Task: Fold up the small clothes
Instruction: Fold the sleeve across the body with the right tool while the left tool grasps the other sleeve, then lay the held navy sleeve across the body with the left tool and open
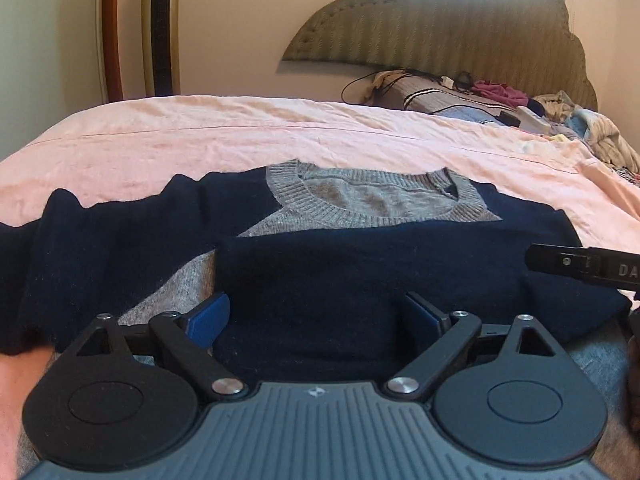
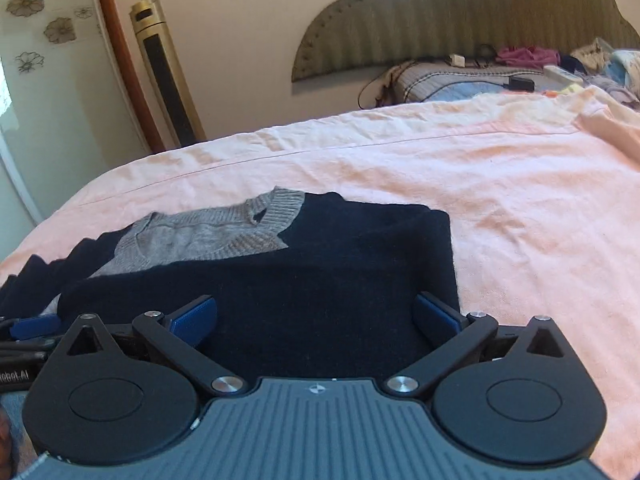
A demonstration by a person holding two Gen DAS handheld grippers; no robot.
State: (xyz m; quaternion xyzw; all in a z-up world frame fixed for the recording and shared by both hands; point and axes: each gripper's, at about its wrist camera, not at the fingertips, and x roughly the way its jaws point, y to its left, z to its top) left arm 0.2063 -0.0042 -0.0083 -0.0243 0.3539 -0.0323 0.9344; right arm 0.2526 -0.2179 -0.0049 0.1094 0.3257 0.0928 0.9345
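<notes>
A navy and grey knit sweater (image 1: 320, 264) lies on the pink bedsheet (image 1: 200, 136), its grey collar (image 1: 360, 196) toward the headboard. Its right side is folded over the body; the left sleeve (image 1: 80, 232) stretches out to the left. My left gripper (image 1: 318, 320) is open, its blue pads (image 1: 210, 318) straddling the folded navy edge near me. My right gripper (image 2: 316, 318) is open over the sweater's (image 2: 300, 272) right part, pads (image 2: 436, 316) wide apart. The right gripper's finger shows at the left wrist view's right edge (image 1: 580, 266).
A padded headboard (image 1: 460, 28) stands at the far end. A pillow (image 1: 440, 96), cables and a pile of loose clothes (image 1: 580, 124) lie at the bed's far right. A gold tower fan (image 2: 168, 76) and a wooden door frame (image 2: 124, 56) stand by the far left wall.
</notes>
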